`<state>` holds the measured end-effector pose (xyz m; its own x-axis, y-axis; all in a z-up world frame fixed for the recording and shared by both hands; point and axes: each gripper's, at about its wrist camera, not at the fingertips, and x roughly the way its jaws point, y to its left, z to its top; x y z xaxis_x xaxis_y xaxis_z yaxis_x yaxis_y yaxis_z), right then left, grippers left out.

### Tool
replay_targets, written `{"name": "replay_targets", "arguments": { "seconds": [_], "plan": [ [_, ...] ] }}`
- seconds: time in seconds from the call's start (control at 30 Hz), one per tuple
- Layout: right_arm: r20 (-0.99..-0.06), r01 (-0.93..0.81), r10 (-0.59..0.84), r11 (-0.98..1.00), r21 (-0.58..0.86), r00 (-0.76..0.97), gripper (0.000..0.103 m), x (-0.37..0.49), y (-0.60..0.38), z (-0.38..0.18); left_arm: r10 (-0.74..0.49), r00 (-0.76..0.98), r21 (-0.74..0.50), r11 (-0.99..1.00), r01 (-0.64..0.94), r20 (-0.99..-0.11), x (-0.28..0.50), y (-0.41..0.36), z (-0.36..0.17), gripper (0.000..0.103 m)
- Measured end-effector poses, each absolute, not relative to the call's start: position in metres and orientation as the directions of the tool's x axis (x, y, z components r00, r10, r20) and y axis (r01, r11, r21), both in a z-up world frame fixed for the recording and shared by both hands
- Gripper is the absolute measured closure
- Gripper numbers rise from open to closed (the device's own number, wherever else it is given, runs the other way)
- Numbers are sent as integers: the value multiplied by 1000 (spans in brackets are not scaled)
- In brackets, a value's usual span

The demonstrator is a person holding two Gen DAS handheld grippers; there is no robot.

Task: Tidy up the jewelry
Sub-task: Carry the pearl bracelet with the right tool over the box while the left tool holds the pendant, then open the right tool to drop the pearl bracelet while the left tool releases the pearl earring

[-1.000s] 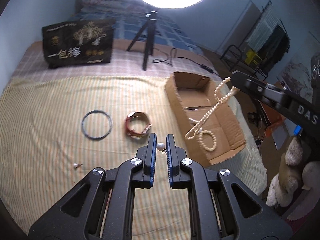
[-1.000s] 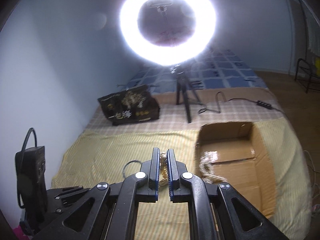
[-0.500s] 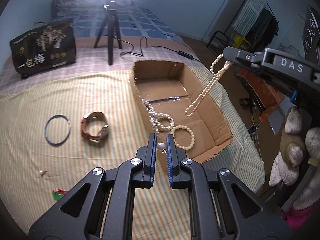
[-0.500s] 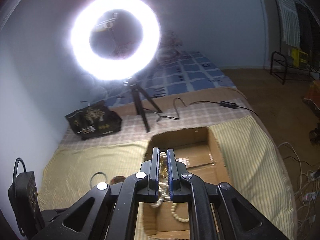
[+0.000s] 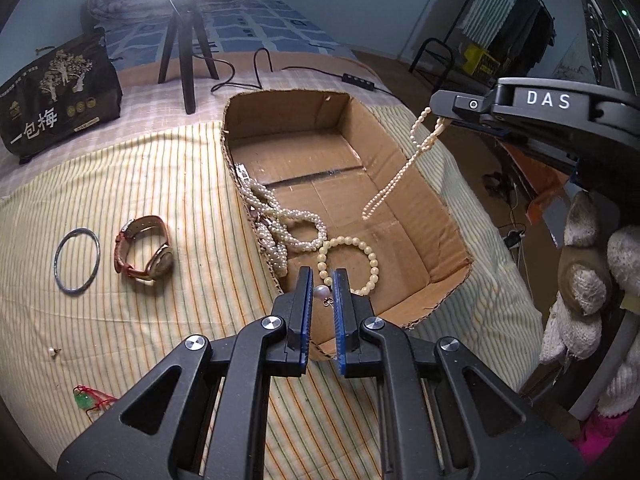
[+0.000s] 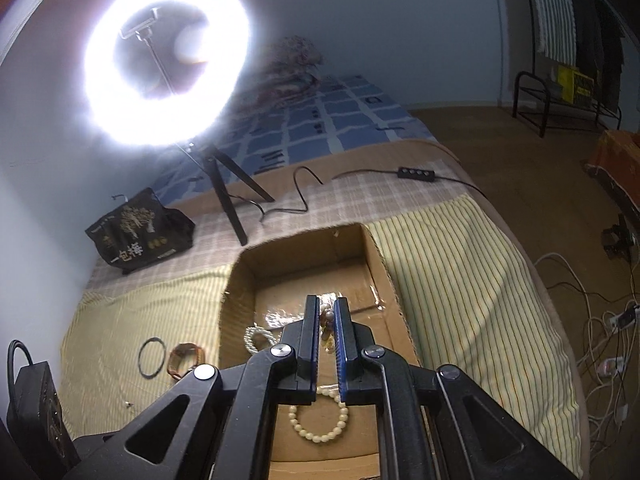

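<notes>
An open cardboard box [image 5: 432,216] lies on the striped bed cover. Inside it are a twisted pearl strand [image 5: 280,220] and a cream bead bracelet [image 5: 360,256]. My left gripper [image 5: 322,280] is shut on a pearl earring [image 5: 322,293] above the box's near edge. My right gripper [image 5: 438,114] is shut on a pearl necklace [image 5: 400,168] that dangles over the box; the right wrist view shows its beads [image 6: 327,318] between the fingers. A brown-strap watch [image 5: 142,250], a dark bangle [image 5: 77,260], a small pearl stud [image 5: 53,352] and a green charm [image 5: 86,400] lie left of the box.
A ring light on a tripod [image 5: 184,52] and a black printed bag [image 5: 56,96] stand at the back of the bed. A cable with a switch [image 5: 356,80] runs behind the box. Stuffed toys [image 5: 592,292] sit beyond the right bed edge.
Both grippers have moved right and forward over the box. The necklace now hangs above the box's far right part, and the earring is over its near edge.
</notes>
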<state>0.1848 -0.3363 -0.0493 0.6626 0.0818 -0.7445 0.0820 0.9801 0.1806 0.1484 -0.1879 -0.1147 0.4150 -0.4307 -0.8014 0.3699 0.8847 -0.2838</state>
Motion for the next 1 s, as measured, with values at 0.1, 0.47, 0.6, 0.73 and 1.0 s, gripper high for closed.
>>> {"name": "replay_targets", "arguments": {
  "seconds": [0.1, 0.47, 0.6, 0.73, 1.0],
  "plan": [
    [-761, 89, 74, 981, 171, 644, 99, 187, -338, -58, -420, 411, -269, 887, 375, -809, 148, -192, -119, 95],
    [-795, 117, 51, 981, 153, 605, 98, 190, -343, -76, -402, 408, -250, 892, 377, -820, 151, -196, -125, 95],
    [-799, 118, 52, 981, 153, 600, 98, 191, -343, -79, -398, 411, -247, 895, 372, -820, 151, -194, -125, 95],
    [-800, 125, 52, 980, 157, 598, 76, 191, -344, -79, -390, 415, -239, 898, 370, -822, 151, -193, -125, 95],
    [-798, 148, 21, 979, 138, 603, 49, 188, -342, -77, -376, 425, -223, 903, 366, -824, 148, -188, -124, 93]
  ]
}}
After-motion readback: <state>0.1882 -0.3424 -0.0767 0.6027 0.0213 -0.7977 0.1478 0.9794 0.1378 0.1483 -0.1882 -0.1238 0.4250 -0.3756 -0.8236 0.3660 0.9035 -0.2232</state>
